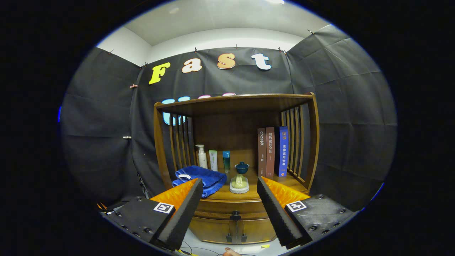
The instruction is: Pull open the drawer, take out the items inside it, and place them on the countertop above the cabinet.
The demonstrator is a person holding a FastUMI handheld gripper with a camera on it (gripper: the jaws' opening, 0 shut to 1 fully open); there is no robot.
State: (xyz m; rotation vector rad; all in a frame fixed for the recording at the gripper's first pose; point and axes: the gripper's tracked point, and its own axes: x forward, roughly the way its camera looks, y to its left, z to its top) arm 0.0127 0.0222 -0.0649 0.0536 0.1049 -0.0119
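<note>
The claw (229, 185) is held in the air with its two fingers spread wide apart and nothing between them; it touches nothing. Through the gap between the fingers, just beyond their tips, stands a wooden cabinet (233, 227). Its drawer (231, 208) is closed, a curved front just under the desk, with a small dark knob (235, 215) at its middle, roughly centred between the two fingers. What lies inside the drawer is hidden. Below the drawer are two small doors (234, 231) with dark handles side by side.

The desk (245, 193) above the drawer carries several things. A folded blue towel (204, 179) lies on its left part, just beyond the left finger's tip. To the right of the towel a pale stand (239, 185) sits near the front edge, and a dark teal lidded cup (242, 168) shows just above it; I cannot tell whether the cup rests on the stand or behind it. At the back stand a white pump bottle (202, 156), a pale tube (213, 160) and a teal bottle (226, 161) in a row. Three books (273, 152) stand upright against the right side, two brown and one blue. Slatted side rails (298, 142) and a wooden top shelf (234, 101) frame the desk.
</note>
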